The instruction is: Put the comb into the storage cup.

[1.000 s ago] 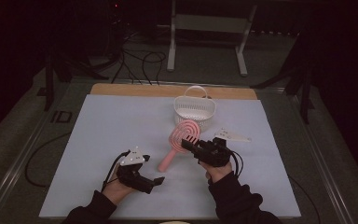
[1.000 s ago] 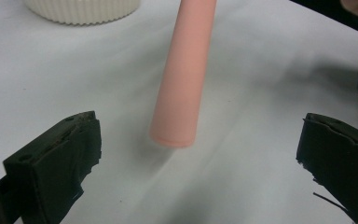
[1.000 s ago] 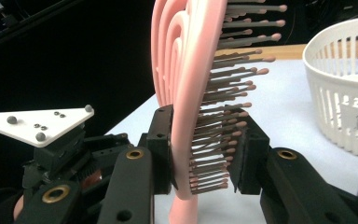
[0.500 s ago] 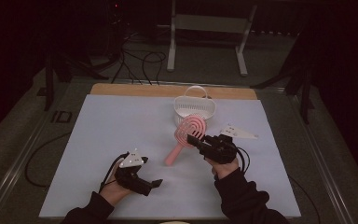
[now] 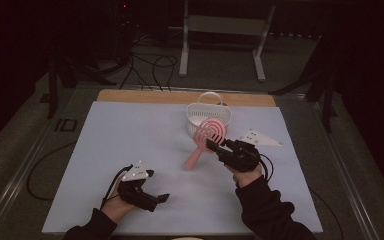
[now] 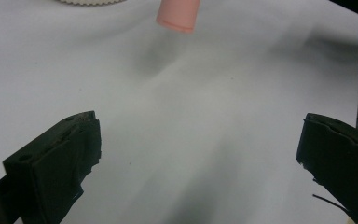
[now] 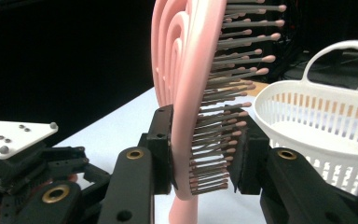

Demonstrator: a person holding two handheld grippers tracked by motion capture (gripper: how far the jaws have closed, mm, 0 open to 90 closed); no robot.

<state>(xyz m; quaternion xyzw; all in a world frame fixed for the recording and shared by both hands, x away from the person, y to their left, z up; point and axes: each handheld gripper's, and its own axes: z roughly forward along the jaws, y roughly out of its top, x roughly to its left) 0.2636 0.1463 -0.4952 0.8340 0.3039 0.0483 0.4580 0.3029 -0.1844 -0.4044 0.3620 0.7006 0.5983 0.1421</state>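
Observation:
A pink hairbrush (image 5: 209, 132) with a round spiral head hangs tilted above the white sheet, its handle (image 5: 194, 160) pointing down toward the left. My right gripper (image 5: 214, 145) is shut on the brush head (image 7: 186, 93), one pad on the back and the other against the bristles. Just behind the brush stands a white slotted basket (image 5: 200, 107) with a hoop handle, which sits to the right of the brush (image 7: 317, 116) in the right gripper view. My left gripper (image 5: 161, 199) rests low at the front left, open (image 6: 198, 144) over bare sheet. The handle's end (image 6: 178, 14) shows beyond it.
A large white sheet (image 5: 130, 145) covers the table, with a strip of wood (image 5: 145, 96) along its far edge. Cables and a metal stand's legs (image 5: 220, 50) lie on the dark floor beyond. The left gripper (image 7: 28, 158) also shows at the lower left in the right gripper view.
My right gripper has carried the brush up and to the right, closer to the basket. The left gripper has stayed where it was.

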